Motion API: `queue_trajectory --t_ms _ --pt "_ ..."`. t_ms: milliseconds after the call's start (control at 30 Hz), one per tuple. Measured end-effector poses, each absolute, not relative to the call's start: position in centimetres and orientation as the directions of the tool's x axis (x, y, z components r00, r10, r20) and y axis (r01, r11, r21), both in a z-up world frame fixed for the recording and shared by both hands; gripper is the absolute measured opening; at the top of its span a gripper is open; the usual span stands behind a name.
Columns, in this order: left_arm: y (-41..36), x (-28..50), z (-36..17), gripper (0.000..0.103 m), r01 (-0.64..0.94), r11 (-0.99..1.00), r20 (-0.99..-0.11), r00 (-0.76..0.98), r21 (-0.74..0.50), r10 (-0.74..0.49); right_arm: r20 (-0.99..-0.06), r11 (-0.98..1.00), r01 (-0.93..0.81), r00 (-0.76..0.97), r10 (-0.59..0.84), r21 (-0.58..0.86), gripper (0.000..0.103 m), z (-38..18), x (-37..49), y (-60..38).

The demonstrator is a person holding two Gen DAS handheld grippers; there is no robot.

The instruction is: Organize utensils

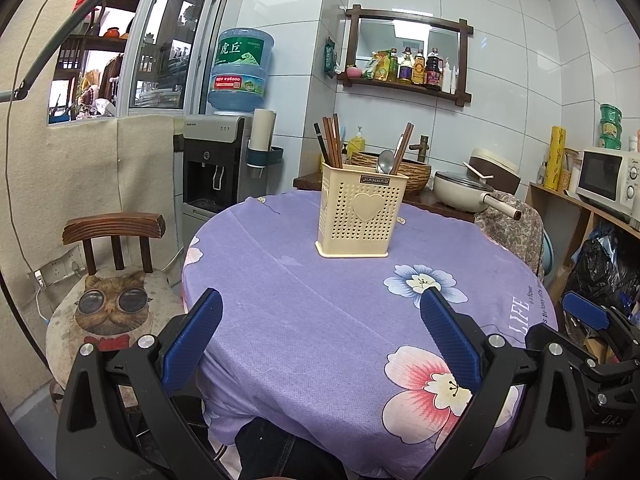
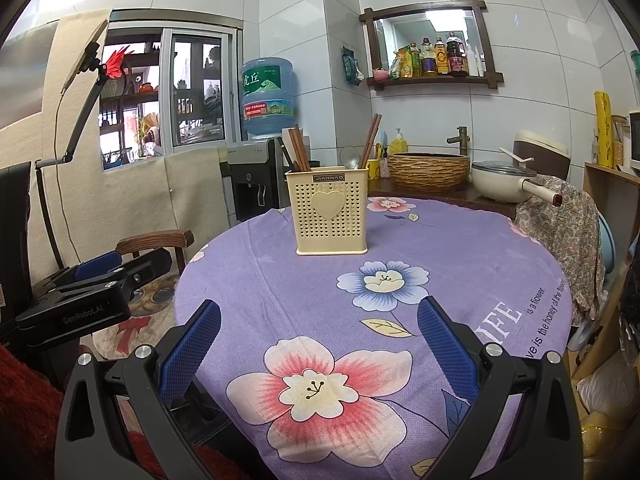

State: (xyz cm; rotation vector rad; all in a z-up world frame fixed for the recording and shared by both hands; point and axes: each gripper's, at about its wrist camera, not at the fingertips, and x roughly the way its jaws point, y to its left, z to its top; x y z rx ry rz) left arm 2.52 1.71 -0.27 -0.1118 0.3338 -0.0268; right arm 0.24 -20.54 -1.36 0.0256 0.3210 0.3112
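judging from how things lie, the sorting looks done or close to it. utensil holder, cream plastic w/ a heart on the front, stands upright at the far middle of the round surface, which wears a purple flowered cloth. inside the holder: a bunch of brown chopsticks at the left end, leaning a bit left; a 2nd lot of chopsticks toward the right end, tilted right; a metal spoon bowl-up just beside that 2nd lot. whether these sit in separate compartments can't tell, the wall hides the inside.

no loose utensil shows anywhere on the cloth in either view, near or far, so nothing obvious is left to pick up. if more remains, it's off-frame.

left gripper hovers low at the near edge of the surface, fingers spread wide, nothing between them. right gripper sits likewise over the near part of the cloth, above the big pink flower, fingers wide apart and empty. both well apart from the holder, pointing roughly at it. in the right view the left gripper shows off to the left, by the wooden chair.

behind the surface, a far counter has a woven basin, a pan w/ lid and soap bottle; not part of the job as far as i can tell.

best guess: last step is finished or only a check is left, e.g. chopsticks split in 2 groups might want joining.
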Motion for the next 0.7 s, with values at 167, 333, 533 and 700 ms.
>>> queue_trajectory --t_ms 167,333,533,700 --pt "1.73 2.79 -0.28 0.097 0.008 0.994 -0.331 0.943 -0.113 -0.045 -0.311 0.952 -0.298 0.9 0.306 0.075 0.097 -1.61 -0.05 -20.51" --pt "1.93 2.75 -0.33 0.097 0.007 0.993 -0.33 0.943 -0.114 -0.045 -0.311 0.951 -0.298 0.9 0.307 0.075 0.097 -1.61 -0.09 -20.47" --pt "2.0 2.8 -0.22 0.097 0.005 0.993 -0.336 0.941 -0.116 -0.044 -0.311 0.952 -0.297 0.9 0.305 0.075 0.097 -1.53 -0.03 -20.48" --pt "1.97 2.7 -0.18 0.097 0.008 0.993 -0.339 0.94 -0.117 -0.047 -0.312 0.952 -0.297 0.9 0.306 0.076 0.097 -1.53 -0.1 -20.53"
